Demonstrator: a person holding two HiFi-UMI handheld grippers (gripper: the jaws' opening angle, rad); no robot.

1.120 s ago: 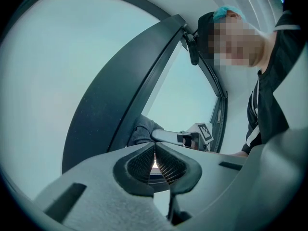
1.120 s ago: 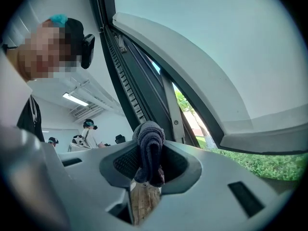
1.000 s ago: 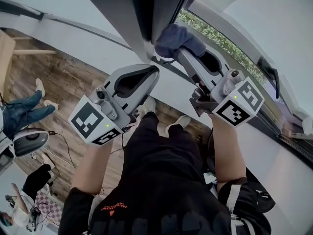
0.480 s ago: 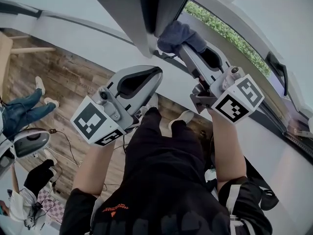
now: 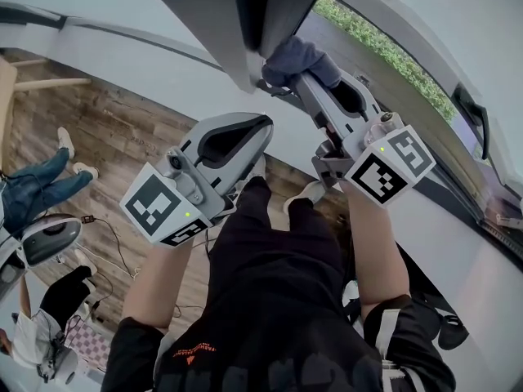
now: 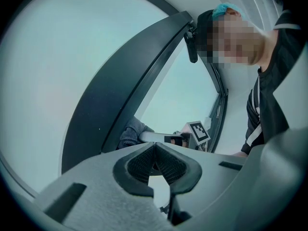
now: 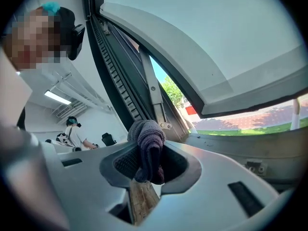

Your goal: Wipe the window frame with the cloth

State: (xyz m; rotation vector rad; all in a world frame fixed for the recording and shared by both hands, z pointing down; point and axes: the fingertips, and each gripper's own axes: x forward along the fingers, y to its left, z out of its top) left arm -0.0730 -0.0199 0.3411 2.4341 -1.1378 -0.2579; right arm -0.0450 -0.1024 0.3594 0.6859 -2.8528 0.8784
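A dark grey-blue cloth [image 5: 298, 58] is bunched in my right gripper [image 5: 301, 78], which is shut on it and presses it against the foot of the dark window frame [image 5: 245, 15]. In the right gripper view the cloth [image 7: 147, 146] fills the jaws of the right gripper [image 7: 149, 165], with the frame's ribbed channel [image 7: 118, 83] just beyond. My left gripper [image 5: 260, 126] hangs lower left of the cloth, shut and holding nothing. In the left gripper view the left gripper [image 6: 155, 150] has its pads together, and the cloth [image 6: 130, 134] shows against the frame [image 6: 125, 95].
The open sash [image 7: 216, 57] tilts outward at right on a metal hinge arm [image 7: 154, 95]. Far below lie a wooden floor [image 5: 106, 129], a seated person's legs [image 5: 37, 184] and a grey device [image 5: 49, 239]. Another person [image 7: 72, 131] stands in the room behind.
My right gripper and the cloth have edged slightly up and left along the frame. The left gripper has hardly moved.
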